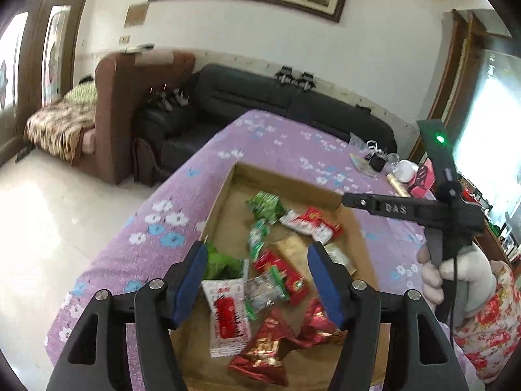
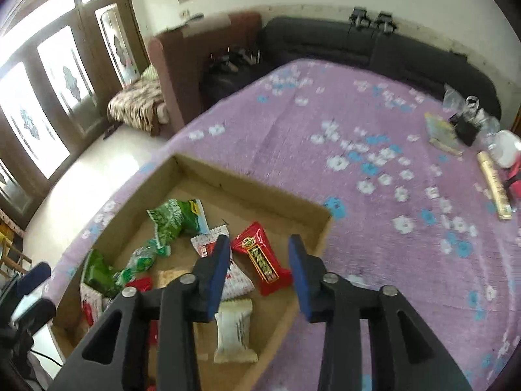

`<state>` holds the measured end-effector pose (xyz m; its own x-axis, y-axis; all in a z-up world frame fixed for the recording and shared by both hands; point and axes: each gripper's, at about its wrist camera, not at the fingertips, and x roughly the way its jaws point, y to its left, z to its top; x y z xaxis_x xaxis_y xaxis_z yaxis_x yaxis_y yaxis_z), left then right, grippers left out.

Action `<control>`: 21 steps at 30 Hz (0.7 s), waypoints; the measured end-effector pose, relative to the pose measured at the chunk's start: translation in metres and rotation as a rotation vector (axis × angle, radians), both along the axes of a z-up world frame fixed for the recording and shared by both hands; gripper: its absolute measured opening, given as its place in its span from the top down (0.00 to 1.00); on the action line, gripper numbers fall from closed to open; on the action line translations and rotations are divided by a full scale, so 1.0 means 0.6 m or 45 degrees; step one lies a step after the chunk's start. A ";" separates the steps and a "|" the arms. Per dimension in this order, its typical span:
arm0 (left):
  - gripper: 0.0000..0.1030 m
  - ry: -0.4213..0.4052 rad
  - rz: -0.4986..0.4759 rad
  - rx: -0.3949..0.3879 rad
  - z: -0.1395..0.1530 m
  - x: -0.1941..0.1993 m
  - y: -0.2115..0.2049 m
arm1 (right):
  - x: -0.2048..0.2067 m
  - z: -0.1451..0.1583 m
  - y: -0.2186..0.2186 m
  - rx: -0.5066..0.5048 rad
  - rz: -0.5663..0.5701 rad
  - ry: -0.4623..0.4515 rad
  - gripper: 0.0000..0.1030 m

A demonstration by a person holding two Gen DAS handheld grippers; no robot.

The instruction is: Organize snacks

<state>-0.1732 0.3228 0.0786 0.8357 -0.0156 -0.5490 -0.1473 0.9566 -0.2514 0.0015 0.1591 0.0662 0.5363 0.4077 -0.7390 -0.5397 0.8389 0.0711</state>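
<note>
Left wrist view: your left gripper (image 1: 257,277) hangs over cardboard tray (image 1: 224,192), jaws apart, nothing clamped; mixed snack packets (image 1: 276,280) lie directly below, white-red sachet (image 1: 228,316) nearest, long axis running away from you.

Right wrist view: your right gripper (image 2: 260,270) also parted, empty; red packet (image 2: 260,257) lies between pads but below them, long axis slanting toward right pad. Right hand nearer that packet. White packet (image 2: 234,332) lies underneath.

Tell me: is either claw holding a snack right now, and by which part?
Nothing is held. The left claw and the right claw both stand open above the snacks in the box, with no pad touching a packet.
</note>
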 end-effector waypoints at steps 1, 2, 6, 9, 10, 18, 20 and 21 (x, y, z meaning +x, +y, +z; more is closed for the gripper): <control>0.34 -0.021 -0.004 0.020 0.007 -0.003 -0.007 | -0.011 0.008 -0.013 0.015 -0.009 -0.023 0.56; 0.34 -0.043 -0.008 0.043 0.015 -0.007 -0.017 | -0.026 0.015 -0.030 0.040 -0.018 -0.039 0.53; 0.29 -0.121 -0.016 0.135 0.041 -0.025 -0.058 | -0.070 0.033 -0.081 0.101 -0.038 -0.097 0.50; 0.21 -0.200 0.000 0.217 0.063 -0.044 -0.093 | -0.104 0.033 -0.114 0.085 -0.068 -0.172 0.42; 0.16 -0.230 0.013 0.244 0.070 -0.051 -0.104 | -0.115 0.031 -0.124 0.078 -0.077 -0.193 0.41; 0.01 -0.460 0.136 0.368 0.125 -0.110 -0.170 | -0.166 0.023 -0.193 0.058 -0.102 -0.267 0.41; 0.01 -0.541 0.191 0.407 0.145 -0.132 -0.190 | -0.176 0.026 -0.205 0.072 -0.101 -0.283 0.41; 0.01 -0.592 0.223 0.433 0.156 -0.146 -0.203 | -0.181 0.029 -0.211 0.078 -0.101 -0.294 0.41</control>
<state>-0.2606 0.2010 0.1724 0.9636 0.2565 -0.0752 -0.2581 0.9661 -0.0112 -0.1071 0.0322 0.0838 0.7202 0.3982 -0.5682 -0.4805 0.8770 0.0056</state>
